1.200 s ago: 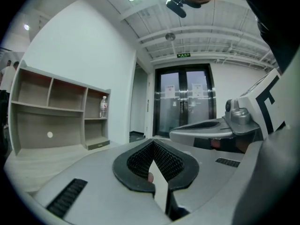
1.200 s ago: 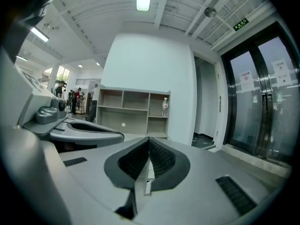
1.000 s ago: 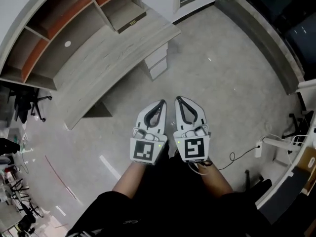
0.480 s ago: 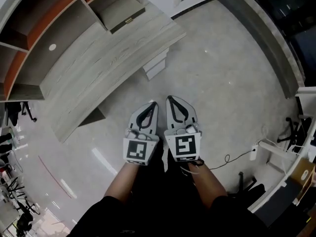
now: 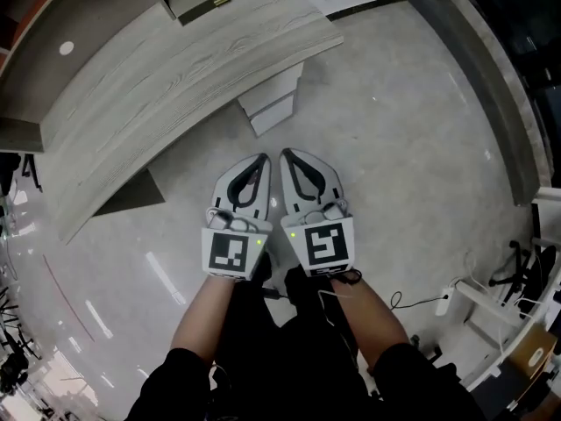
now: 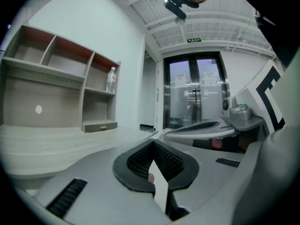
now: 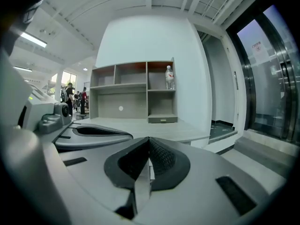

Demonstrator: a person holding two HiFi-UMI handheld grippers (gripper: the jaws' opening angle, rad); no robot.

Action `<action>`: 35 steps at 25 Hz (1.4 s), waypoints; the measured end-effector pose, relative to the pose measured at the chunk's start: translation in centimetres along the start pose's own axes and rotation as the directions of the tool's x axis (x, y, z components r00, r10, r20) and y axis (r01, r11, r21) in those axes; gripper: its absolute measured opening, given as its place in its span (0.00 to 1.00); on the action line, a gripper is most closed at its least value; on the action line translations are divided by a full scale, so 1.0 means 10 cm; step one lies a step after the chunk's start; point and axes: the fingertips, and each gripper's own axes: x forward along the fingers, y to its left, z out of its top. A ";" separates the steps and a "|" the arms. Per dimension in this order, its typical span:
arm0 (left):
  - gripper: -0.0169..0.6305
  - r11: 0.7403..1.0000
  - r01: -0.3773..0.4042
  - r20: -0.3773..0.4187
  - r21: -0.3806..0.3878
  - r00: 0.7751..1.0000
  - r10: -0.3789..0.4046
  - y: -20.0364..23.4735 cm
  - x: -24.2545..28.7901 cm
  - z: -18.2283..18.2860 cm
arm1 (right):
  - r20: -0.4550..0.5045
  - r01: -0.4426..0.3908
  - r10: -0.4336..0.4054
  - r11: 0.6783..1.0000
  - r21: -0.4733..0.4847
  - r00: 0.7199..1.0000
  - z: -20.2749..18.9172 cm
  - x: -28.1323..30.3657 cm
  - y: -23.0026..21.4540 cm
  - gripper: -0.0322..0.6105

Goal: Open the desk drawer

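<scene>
A curved wood-grain desk (image 5: 166, 86) fills the upper left of the head view, with a white drawer unit (image 5: 272, 103) under its right end. A small drawer with a brass handle (image 5: 215, 1) sits in the shelf unit on the desktop. My left gripper (image 5: 263, 158) and right gripper (image 5: 284, 153) are held side by side over the floor, just short of the drawer unit and pointing at it. Both are shut with nothing between the jaws. The left gripper view shows its own shut jaws (image 6: 152, 142) level with the desk's edge (image 6: 70, 142). The right gripper's jaws (image 7: 149, 138) look the same.
A shelf unit (image 7: 133, 93) stands on the desk with a water bottle (image 7: 169, 78) in its right compartment. Glass doors (image 6: 194, 95) lie beyond the desk's end. A grey ledge (image 5: 491, 86) curves along the right, with a power strip and cable (image 5: 443, 303) on the floor.
Both grippers have sunk lower and come closer to the desk and its drawer unit, still side by side. Their jaws stayed shut.
</scene>
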 end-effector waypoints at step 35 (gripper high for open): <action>0.03 0.982 -0.120 0.030 0.146 0.993 0.117 0.70 0.80 -2.82 | 0.229 -0.173 0.114 0.950 0.261 0.967 -2.90 1.99 -0.26 0.06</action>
